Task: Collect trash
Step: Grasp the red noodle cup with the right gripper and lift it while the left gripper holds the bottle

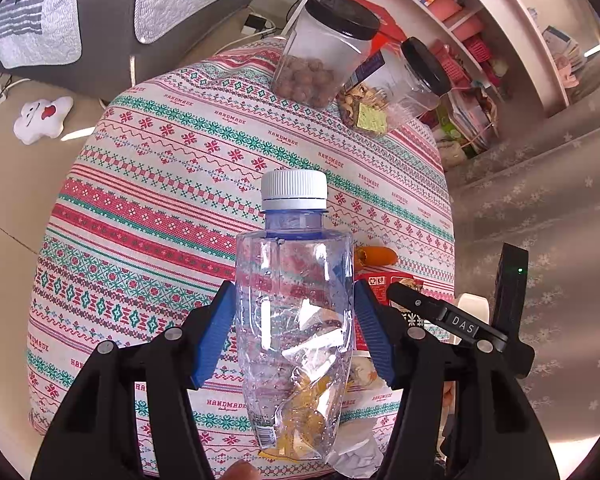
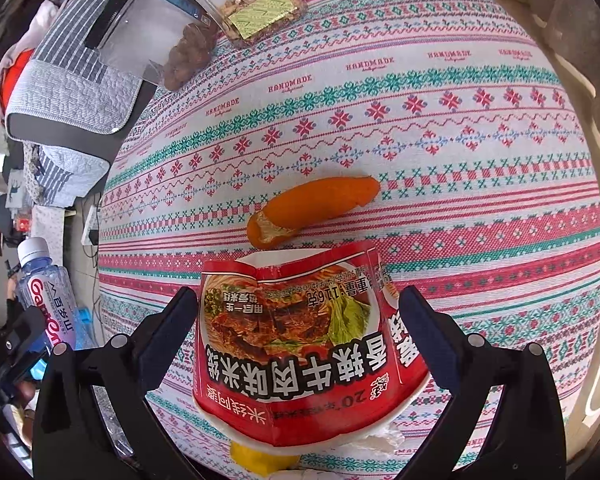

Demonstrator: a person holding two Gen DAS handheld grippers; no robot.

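Left tongs tight on bottle

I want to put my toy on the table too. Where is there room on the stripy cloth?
The big bare patch of tablecloth lies between the two jars at the far edge and the orange peel. The near edge is crowded: the noodle cup sits between the right claw's fingers, with crumpled paper and the bottle in the left claw.
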